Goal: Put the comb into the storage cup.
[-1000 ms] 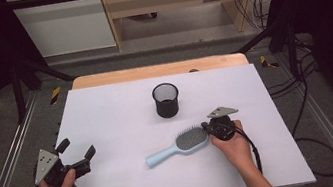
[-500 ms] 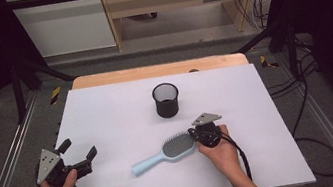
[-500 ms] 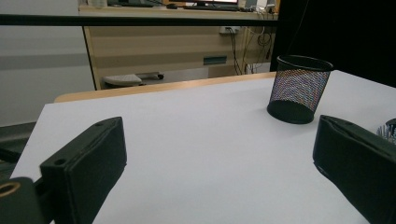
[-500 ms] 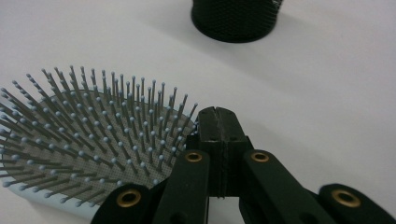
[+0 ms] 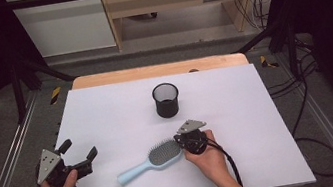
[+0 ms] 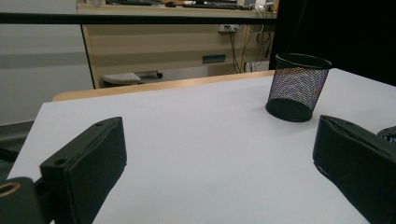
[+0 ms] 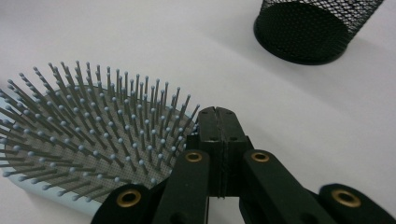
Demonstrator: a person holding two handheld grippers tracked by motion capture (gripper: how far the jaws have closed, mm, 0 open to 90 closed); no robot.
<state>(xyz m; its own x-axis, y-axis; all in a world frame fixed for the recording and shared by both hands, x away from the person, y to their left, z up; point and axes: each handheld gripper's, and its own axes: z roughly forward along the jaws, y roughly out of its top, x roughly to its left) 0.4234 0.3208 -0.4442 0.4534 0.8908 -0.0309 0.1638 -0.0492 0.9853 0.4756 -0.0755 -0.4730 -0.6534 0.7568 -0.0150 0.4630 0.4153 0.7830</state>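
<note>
A pale blue paddle hairbrush [image 5: 151, 160] is seen lying flat on the white worktop [image 5: 107, 118], just in front of the black mesh cup [image 5: 166, 100], its grey bristle bed (blue-tipped pins) turned upward and its handle stretched away from the cup. The right gripper [image 5: 186, 143] is pressed against the brush head's rim, jaws clenched together on nothing. The left gripper [image 5: 79, 158], well apart from the cup, is held with jaws released.

Bare forearms, black tongs [image 5: 80, 160] with padded jaws, brass-coloured rivets, grey triangular plates, black trailing cable
</note>
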